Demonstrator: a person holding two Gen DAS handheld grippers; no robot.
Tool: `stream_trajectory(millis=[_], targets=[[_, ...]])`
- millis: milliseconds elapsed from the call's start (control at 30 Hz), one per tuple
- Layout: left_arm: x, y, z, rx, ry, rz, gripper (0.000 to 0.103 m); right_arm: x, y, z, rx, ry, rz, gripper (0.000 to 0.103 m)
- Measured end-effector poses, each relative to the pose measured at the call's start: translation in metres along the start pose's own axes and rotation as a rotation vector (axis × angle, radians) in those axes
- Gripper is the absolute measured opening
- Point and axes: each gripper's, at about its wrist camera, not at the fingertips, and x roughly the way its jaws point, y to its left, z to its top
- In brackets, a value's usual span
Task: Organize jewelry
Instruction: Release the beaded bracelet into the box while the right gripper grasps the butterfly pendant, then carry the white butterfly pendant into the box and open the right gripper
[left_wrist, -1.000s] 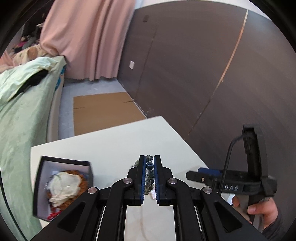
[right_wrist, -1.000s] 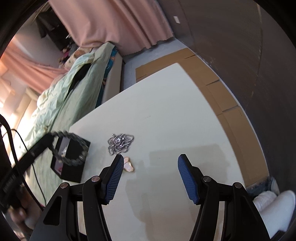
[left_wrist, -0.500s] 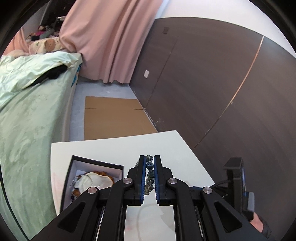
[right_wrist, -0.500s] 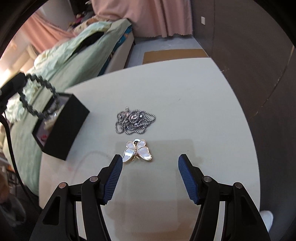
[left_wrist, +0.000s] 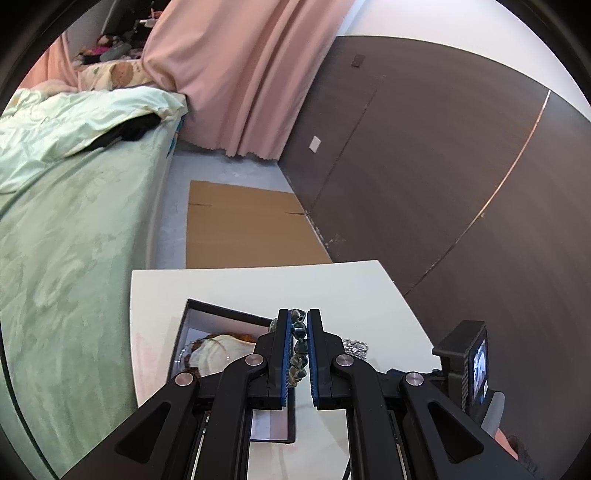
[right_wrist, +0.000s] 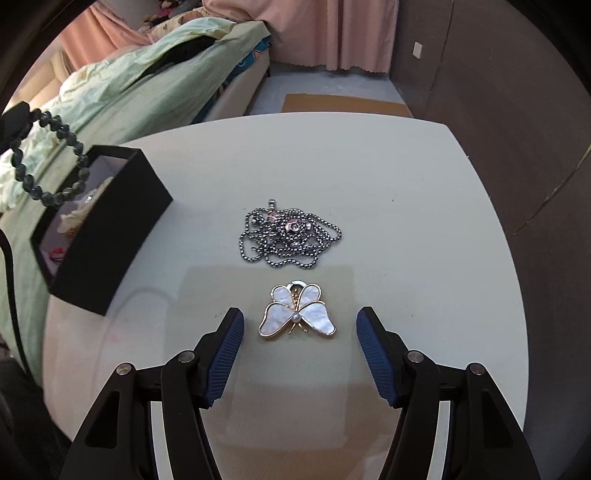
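Between the right tool's (right_wrist: 299, 345) spread pads lies the brooch (right_wrist: 297, 311), flat on the table (right_wrist: 424, 206): thin, stiff, probably light and fragile; best pinched across its gilt wing edges. Just beyond sits the chain (right_wrist: 290, 236), limp and slippery. Far left, the left tool (left_wrist: 299, 345) is clamped on the bracelet (right_wrist: 51, 162), dangling over the box (right_wrist: 110, 229).

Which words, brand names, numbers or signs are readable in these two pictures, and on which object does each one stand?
No readable text in either view.
The small screen on the right gripper's body shows only a blurred image, nothing legible.
The black box, the butterfly brooch, the chain necklace and the bead bracelet bear no visible label.
The pale wall plate looks blank.
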Motion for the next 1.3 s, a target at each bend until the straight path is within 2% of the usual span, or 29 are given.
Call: stream_trajectory(millis=[67, 100, 167, 267, 367, 400, 433, 467, 500, 533, 600, 833, 1067, 1300], targets=[[-0.002, 0.0, 0.001, 0.019, -0.01, 0.023, 0.008, -0.001, 0.001, -0.001, -0.005, -0.003, -0.009, 0.064], [-0.003, 0.0, 0.001, 0.022, -0.012, 0.032, 0.008, -0.001, 0.001, -0.002, -0.009, -0.005, -0.023, 0.06], [-0.005, 0.003, 0.001, 0.011, -0.008, 0.031, 0.008, -0.004, 0.0, -0.003, -0.004, -0.011, -0.018, 0.044], [-0.004, 0.01, 0.001, -0.013, 0.01, 0.043, 0.009, -0.007, -0.006, -0.005, 0.024, -0.004, 0.004, 0.043], [-0.003, 0.02, 0.001, -0.052, 0.043, 0.022, 0.013, -0.009, -0.01, -0.005, 0.045, -0.007, 0.029, 0.043], [-0.004, 0.023, 0.0, -0.065, 0.048, 0.021, 0.021, -0.011, -0.011, -0.004, 0.056, -0.013, 0.043, 0.043], [-0.005, 0.025, 0.0, -0.071, 0.047, 0.024, 0.039, -0.013, -0.013, -0.003, 0.068, -0.02, 0.058, 0.043], [-0.007, 0.026, 0.0, -0.075, 0.04, 0.029, 0.051, -0.015, -0.015, -0.003, 0.078, -0.026, 0.073, 0.043], [-0.012, 0.028, -0.001, -0.079, 0.021, 0.034, 0.073, -0.017, -0.016, -0.002, 0.087, -0.03, 0.086, 0.043], [-0.016, 0.029, -0.001, -0.082, 0.003, 0.036, 0.081, -0.018, -0.015, 0.0, 0.094, -0.035, 0.096, 0.043], [-0.024, 0.03, 0.0, -0.082, -0.024, 0.036, 0.081, -0.023, -0.013, 0.002, 0.093, -0.047, 0.114, 0.043], [-0.032, 0.045, 0.0, -0.113, -0.027, 0.05, 0.081, -0.05, 0.004, 0.018, 0.089, -0.112, 0.2, 0.043], [-0.04, 0.051, 0.0, -0.11, -0.045, 0.071, 0.081, -0.076, 0.039, 0.05, 0.043, -0.168, 0.286, 0.043], [-0.046, 0.068, 0.001, -0.135, -0.055, 0.1, 0.081, -0.077, 0.075, 0.076, 0.011, -0.187, 0.366, 0.043]])
